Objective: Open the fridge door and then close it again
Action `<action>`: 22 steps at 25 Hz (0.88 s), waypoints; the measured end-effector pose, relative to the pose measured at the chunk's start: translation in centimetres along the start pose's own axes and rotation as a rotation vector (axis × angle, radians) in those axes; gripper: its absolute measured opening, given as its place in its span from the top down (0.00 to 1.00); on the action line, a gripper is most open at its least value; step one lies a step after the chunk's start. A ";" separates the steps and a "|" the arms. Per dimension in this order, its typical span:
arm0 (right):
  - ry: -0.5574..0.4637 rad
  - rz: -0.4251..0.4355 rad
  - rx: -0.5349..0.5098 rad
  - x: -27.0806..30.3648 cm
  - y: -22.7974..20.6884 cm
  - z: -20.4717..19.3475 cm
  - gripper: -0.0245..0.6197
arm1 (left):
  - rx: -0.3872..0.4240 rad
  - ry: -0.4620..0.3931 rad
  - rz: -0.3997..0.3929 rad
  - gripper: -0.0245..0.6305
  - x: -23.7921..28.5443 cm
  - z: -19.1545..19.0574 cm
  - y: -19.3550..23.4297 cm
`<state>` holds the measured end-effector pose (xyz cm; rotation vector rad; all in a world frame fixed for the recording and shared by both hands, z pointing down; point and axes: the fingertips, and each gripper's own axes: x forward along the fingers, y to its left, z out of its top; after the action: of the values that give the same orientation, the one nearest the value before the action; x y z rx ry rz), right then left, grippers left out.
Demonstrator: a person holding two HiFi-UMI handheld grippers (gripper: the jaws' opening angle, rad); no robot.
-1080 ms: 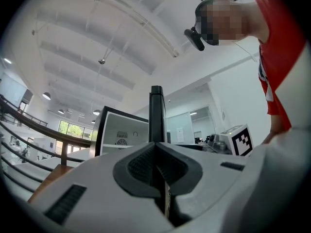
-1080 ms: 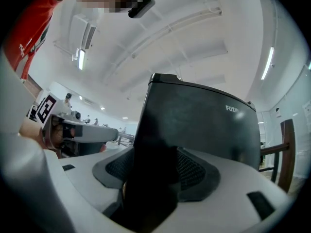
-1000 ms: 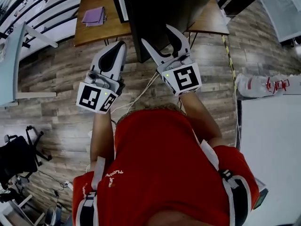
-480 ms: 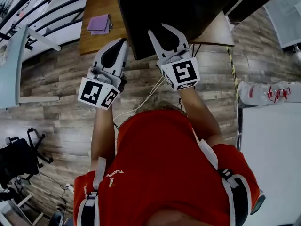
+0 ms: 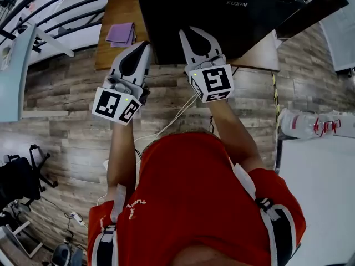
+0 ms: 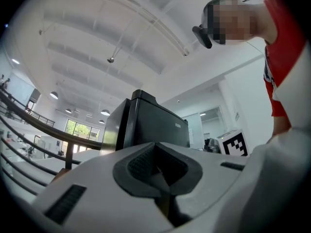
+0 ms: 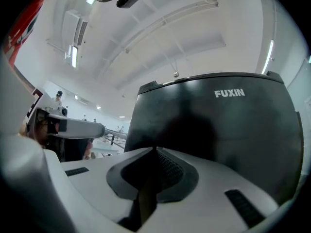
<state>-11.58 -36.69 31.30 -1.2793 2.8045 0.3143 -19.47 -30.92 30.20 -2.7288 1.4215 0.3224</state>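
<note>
**Both tongs closed and empty, held up in front of the black fridge**

Head view: a person in a red shirt (image 5: 194,204) is standing on the wood floor (image 5: 66,110) and holding both grippers out toward the black fridge (image 5: 222,10). The fridge is sitting on the wooden surface (image 5: 119,54), with a purple cloth (image 5: 121,34) lying to its left. The left tongs (image 5: 144,44) are pointing at the fridge's left front corner, closed. The right tongs (image 5: 195,31) are overlapping the fridge front from this angle; I cannot tell whether they are touching it. A white cable (image 5: 166,123) is trailing across the floor below the grippers.

Left gripper view: the left tongs (image 6: 158,166) are sitting pressed together with nothing between them. The fridge (image 6: 150,123) is standing ahead, seen from its corner, apart from the tips. The right gripper's marker cube (image 6: 235,143) is showing at the right.

Right gripper view: the right tongs (image 7: 155,152) are meeting tip to tip, holding nothing. The fridge (image 7: 218,130) is filling the view just ahead, its lettered front (image 7: 230,93) facing the tongs.
</note>
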 end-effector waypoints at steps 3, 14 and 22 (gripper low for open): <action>0.001 -0.010 0.010 0.9 -1.0 -0.2 0.91 | -0.003 0.003 0.009 0.95 0.7 -0.3 0.5; 0.005 0.005 0.003 2.5 -1.5 -0.6 0.92 | -0.011 0.008 0.018 0.95 2.5 -0.6 2.2; -0.004 0.109 -0.010 1.8 0.1 0.3 0.92 | -0.003 0.017 0.002 0.95 2.9 -0.7 1.4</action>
<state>-12.90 -37.92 30.78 -1.1288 2.8783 0.3356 -18.90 -34.20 30.32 -2.7395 1.4286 0.3022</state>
